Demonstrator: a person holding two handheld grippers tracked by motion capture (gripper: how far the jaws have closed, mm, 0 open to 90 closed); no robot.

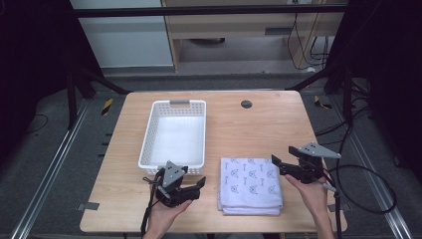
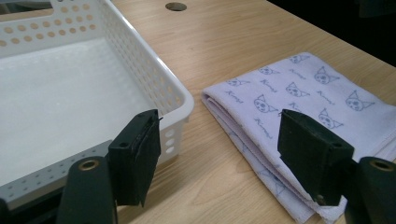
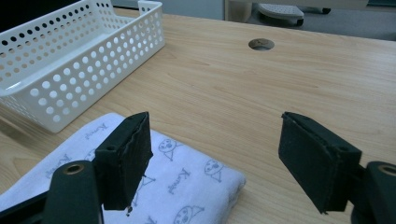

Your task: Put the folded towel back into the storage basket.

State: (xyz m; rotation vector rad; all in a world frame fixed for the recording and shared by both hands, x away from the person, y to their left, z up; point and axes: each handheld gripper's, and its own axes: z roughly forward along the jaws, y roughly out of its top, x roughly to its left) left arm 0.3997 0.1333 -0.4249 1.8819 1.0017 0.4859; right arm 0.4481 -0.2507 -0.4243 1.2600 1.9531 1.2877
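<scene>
The white perforated basket [image 1: 173, 133] sits empty at the left of the table. Just in front of it the left gripper [image 1: 199, 186] hovers with jaws wide and nothing between them, aimed at the folded cat-print towel [image 1: 250, 185] lying flat to the basket's right. The right gripper [image 1: 278, 166], also wide and empty, hangs by the towel's far right corner. Both should probably pinch every layer at opposite edges; how many folds there are is hard to judge.
</scene>
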